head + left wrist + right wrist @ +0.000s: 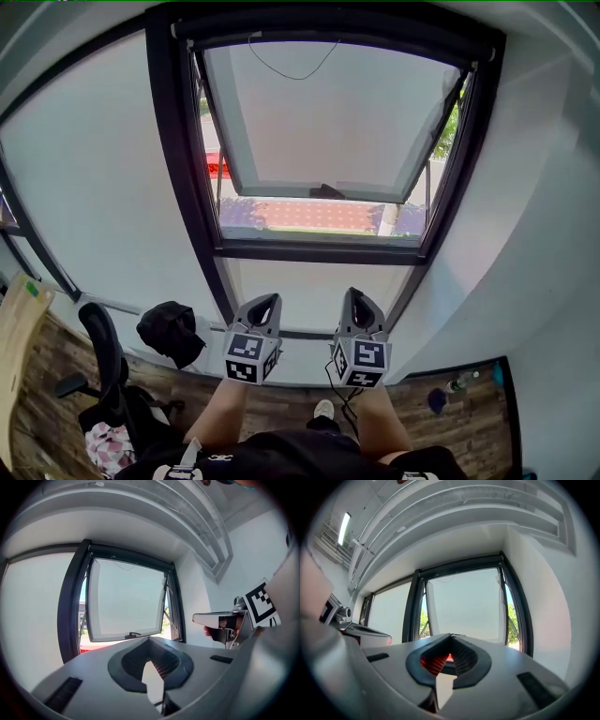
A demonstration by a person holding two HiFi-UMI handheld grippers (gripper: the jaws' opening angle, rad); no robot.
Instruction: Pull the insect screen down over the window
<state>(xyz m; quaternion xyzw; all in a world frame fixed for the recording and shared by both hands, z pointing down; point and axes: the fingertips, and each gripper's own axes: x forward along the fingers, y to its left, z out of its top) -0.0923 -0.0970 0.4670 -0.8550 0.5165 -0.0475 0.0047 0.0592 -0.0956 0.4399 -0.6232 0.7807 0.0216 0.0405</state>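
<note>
Forearms [220, 412] stretch straight out from the body, carrying the two tools level and side by side, noses aimed at the window [187, 169]. And the left hand-held gripper [265, 305] is clenched, nothing in it. Same story for the right hand-held gripper [354, 298], jaws pressed together on air. Both sit well short of the glass.

Now the screen [333, 30]: it shows only as the dark bar across the frame's top, with a thin cord [286, 67] drooping in a loop beneath. The opening below is uncovered, and the sash [323, 117] stands tilted open, handle [326, 190] at its lower edge.

Head view picks up a chair [101, 352] and wood floor [56, 403] at lower left. Right gripper view alone catches a ceiling light [345, 527]. Left gripper view shows fingers [230, 622] wrapped on the other tool.
</note>
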